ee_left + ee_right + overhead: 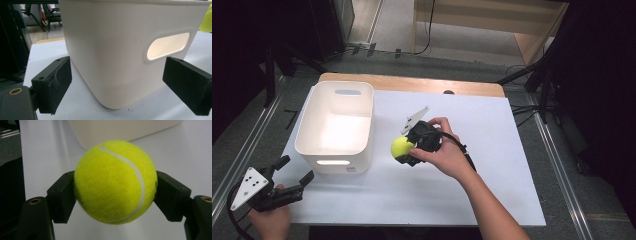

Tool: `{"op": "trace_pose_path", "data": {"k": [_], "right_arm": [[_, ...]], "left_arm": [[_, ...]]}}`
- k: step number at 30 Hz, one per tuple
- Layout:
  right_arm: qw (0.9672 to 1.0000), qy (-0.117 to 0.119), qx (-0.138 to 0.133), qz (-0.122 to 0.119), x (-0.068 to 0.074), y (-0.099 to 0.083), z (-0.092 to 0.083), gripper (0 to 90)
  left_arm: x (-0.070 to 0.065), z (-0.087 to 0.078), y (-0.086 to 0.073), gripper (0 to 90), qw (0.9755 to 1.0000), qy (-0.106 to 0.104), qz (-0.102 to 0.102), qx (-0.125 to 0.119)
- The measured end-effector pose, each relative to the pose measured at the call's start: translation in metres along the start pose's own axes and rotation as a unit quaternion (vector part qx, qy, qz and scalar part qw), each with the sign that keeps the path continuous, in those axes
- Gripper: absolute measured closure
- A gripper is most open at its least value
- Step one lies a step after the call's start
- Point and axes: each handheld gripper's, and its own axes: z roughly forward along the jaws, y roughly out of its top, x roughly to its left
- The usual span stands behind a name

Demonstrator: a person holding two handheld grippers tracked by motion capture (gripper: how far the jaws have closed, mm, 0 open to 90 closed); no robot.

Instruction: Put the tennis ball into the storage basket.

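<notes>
The ball (116, 181) is pinched by the right fingers (62, 197) beside the bin (334, 150), not yet dropped in; the left fingers (53, 83) are spread.

My two grippers are matte black. The left gripper (292, 172) carries a grey three-cornered plate dotted with small dark holes, and a black cable loops from its rear. Its pads (55, 82) are thick rectangular blocks with a screw hole near the top. The right gripper (115, 195) has blocky pads, brass-ringed screw holes lower down, a trailing black cable; both forearms are bare, no sleeves
</notes>
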Motion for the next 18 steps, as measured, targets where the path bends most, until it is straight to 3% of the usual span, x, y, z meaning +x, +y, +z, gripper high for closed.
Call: {"op": "trace_pose_path", "data": {"k": [18], "right_arm": [[0.9997, 0.008, -0.015, -0.017, -0.001, 0.019, -0.003, 24.2]], "left_arm": [[0.0, 0.0, 0.0, 8.5, 1.0, -0.001, 0.0, 0.0]]}}
